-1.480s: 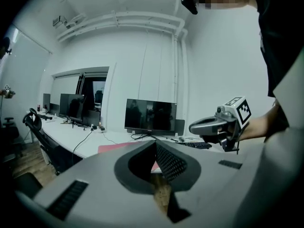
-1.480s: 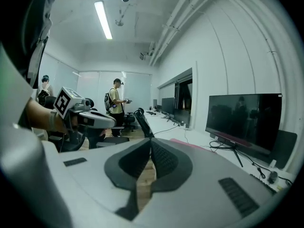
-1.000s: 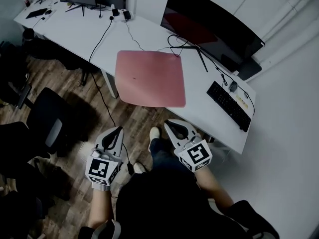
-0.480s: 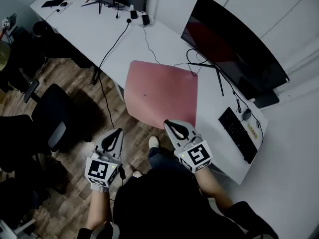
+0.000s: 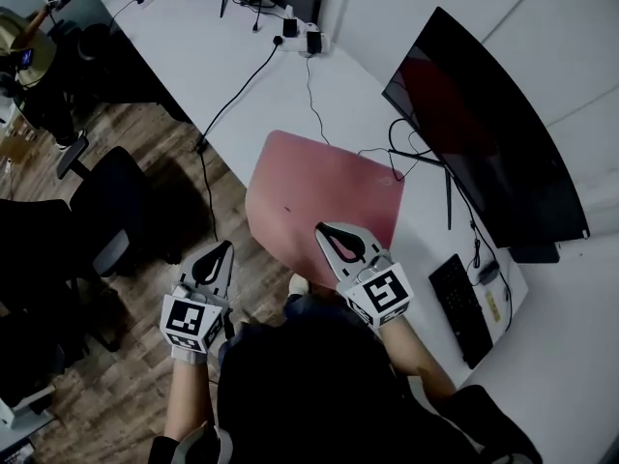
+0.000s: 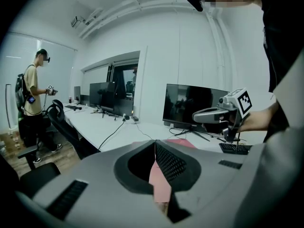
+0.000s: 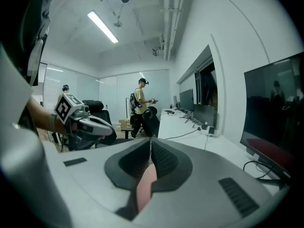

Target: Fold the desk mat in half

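A pink desk mat [image 5: 324, 187] lies flat on the white desk [image 5: 222, 46], its near edge at the desk's front edge. My right gripper [image 5: 324, 228] is shut and empty, its tip over the mat's near edge in the head view; whether it touches, I cannot tell. My left gripper [image 5: 224, 246] is shut and empty, over the wooden floor left of the mat. In the left gripper view the shut left gripper [image 6: 155, 141] points at the mat [image 6: 159, 184], with the right gripper [image 6: 194, 116] at its right. Pink of the mat [image 7: 145, 186] shows below the shut right gripper [image 7: 150, 140].
A large curved monitor [image 5: 484, 133] stands behind the mat, with a black keyboard [image 5: 462, 307] at the right and cables [image 5: 242, 85] across the desk. A black office chair [image 5: 106, 211] stands left of me. Another person [image 6: 33, 99] stands further down the desk row.
The view has moved closer to the desk. Both grippers have come nearer the mat's near edge, and the right tip now overlaps it. Both jaws stay shut.
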A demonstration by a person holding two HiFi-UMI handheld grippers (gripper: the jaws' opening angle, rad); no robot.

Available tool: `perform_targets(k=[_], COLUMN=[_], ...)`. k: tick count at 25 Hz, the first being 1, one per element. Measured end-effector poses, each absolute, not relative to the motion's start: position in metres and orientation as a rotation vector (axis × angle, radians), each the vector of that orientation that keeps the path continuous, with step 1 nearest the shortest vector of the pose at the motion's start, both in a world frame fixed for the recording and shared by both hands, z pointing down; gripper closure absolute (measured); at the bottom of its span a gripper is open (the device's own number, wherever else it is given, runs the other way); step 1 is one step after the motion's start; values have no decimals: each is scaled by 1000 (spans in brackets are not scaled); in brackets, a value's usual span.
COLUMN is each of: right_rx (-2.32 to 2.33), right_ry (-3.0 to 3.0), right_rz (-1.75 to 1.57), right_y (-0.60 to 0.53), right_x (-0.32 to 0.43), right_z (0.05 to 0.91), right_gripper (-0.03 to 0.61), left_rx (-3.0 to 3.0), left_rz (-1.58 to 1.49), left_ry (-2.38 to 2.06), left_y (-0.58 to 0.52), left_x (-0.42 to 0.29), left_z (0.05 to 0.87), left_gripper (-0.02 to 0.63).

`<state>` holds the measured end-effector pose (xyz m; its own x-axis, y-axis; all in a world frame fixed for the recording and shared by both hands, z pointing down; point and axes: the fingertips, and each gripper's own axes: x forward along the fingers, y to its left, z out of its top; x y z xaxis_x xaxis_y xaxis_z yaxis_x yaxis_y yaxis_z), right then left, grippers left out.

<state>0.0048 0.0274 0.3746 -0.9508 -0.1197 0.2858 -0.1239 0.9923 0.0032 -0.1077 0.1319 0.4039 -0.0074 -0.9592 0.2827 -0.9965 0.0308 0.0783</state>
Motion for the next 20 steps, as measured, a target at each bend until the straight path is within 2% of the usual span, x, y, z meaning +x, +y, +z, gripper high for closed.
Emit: perform_targets(k=[15,20], right_rx=[89,147], right_ry=[-2775,-2730], right_rz=[107,119], right_y=[-25,-28], right_x=[-25,-32], right_z=[408,420], right_gripper=[560,560], left_rx=[1886,1907], left_rz=[280,320], left_ry=[-1963,-1866], left_y=[80,77], left_x=[-133,-141], left_z=[484,514], left_gripper=[604,586])
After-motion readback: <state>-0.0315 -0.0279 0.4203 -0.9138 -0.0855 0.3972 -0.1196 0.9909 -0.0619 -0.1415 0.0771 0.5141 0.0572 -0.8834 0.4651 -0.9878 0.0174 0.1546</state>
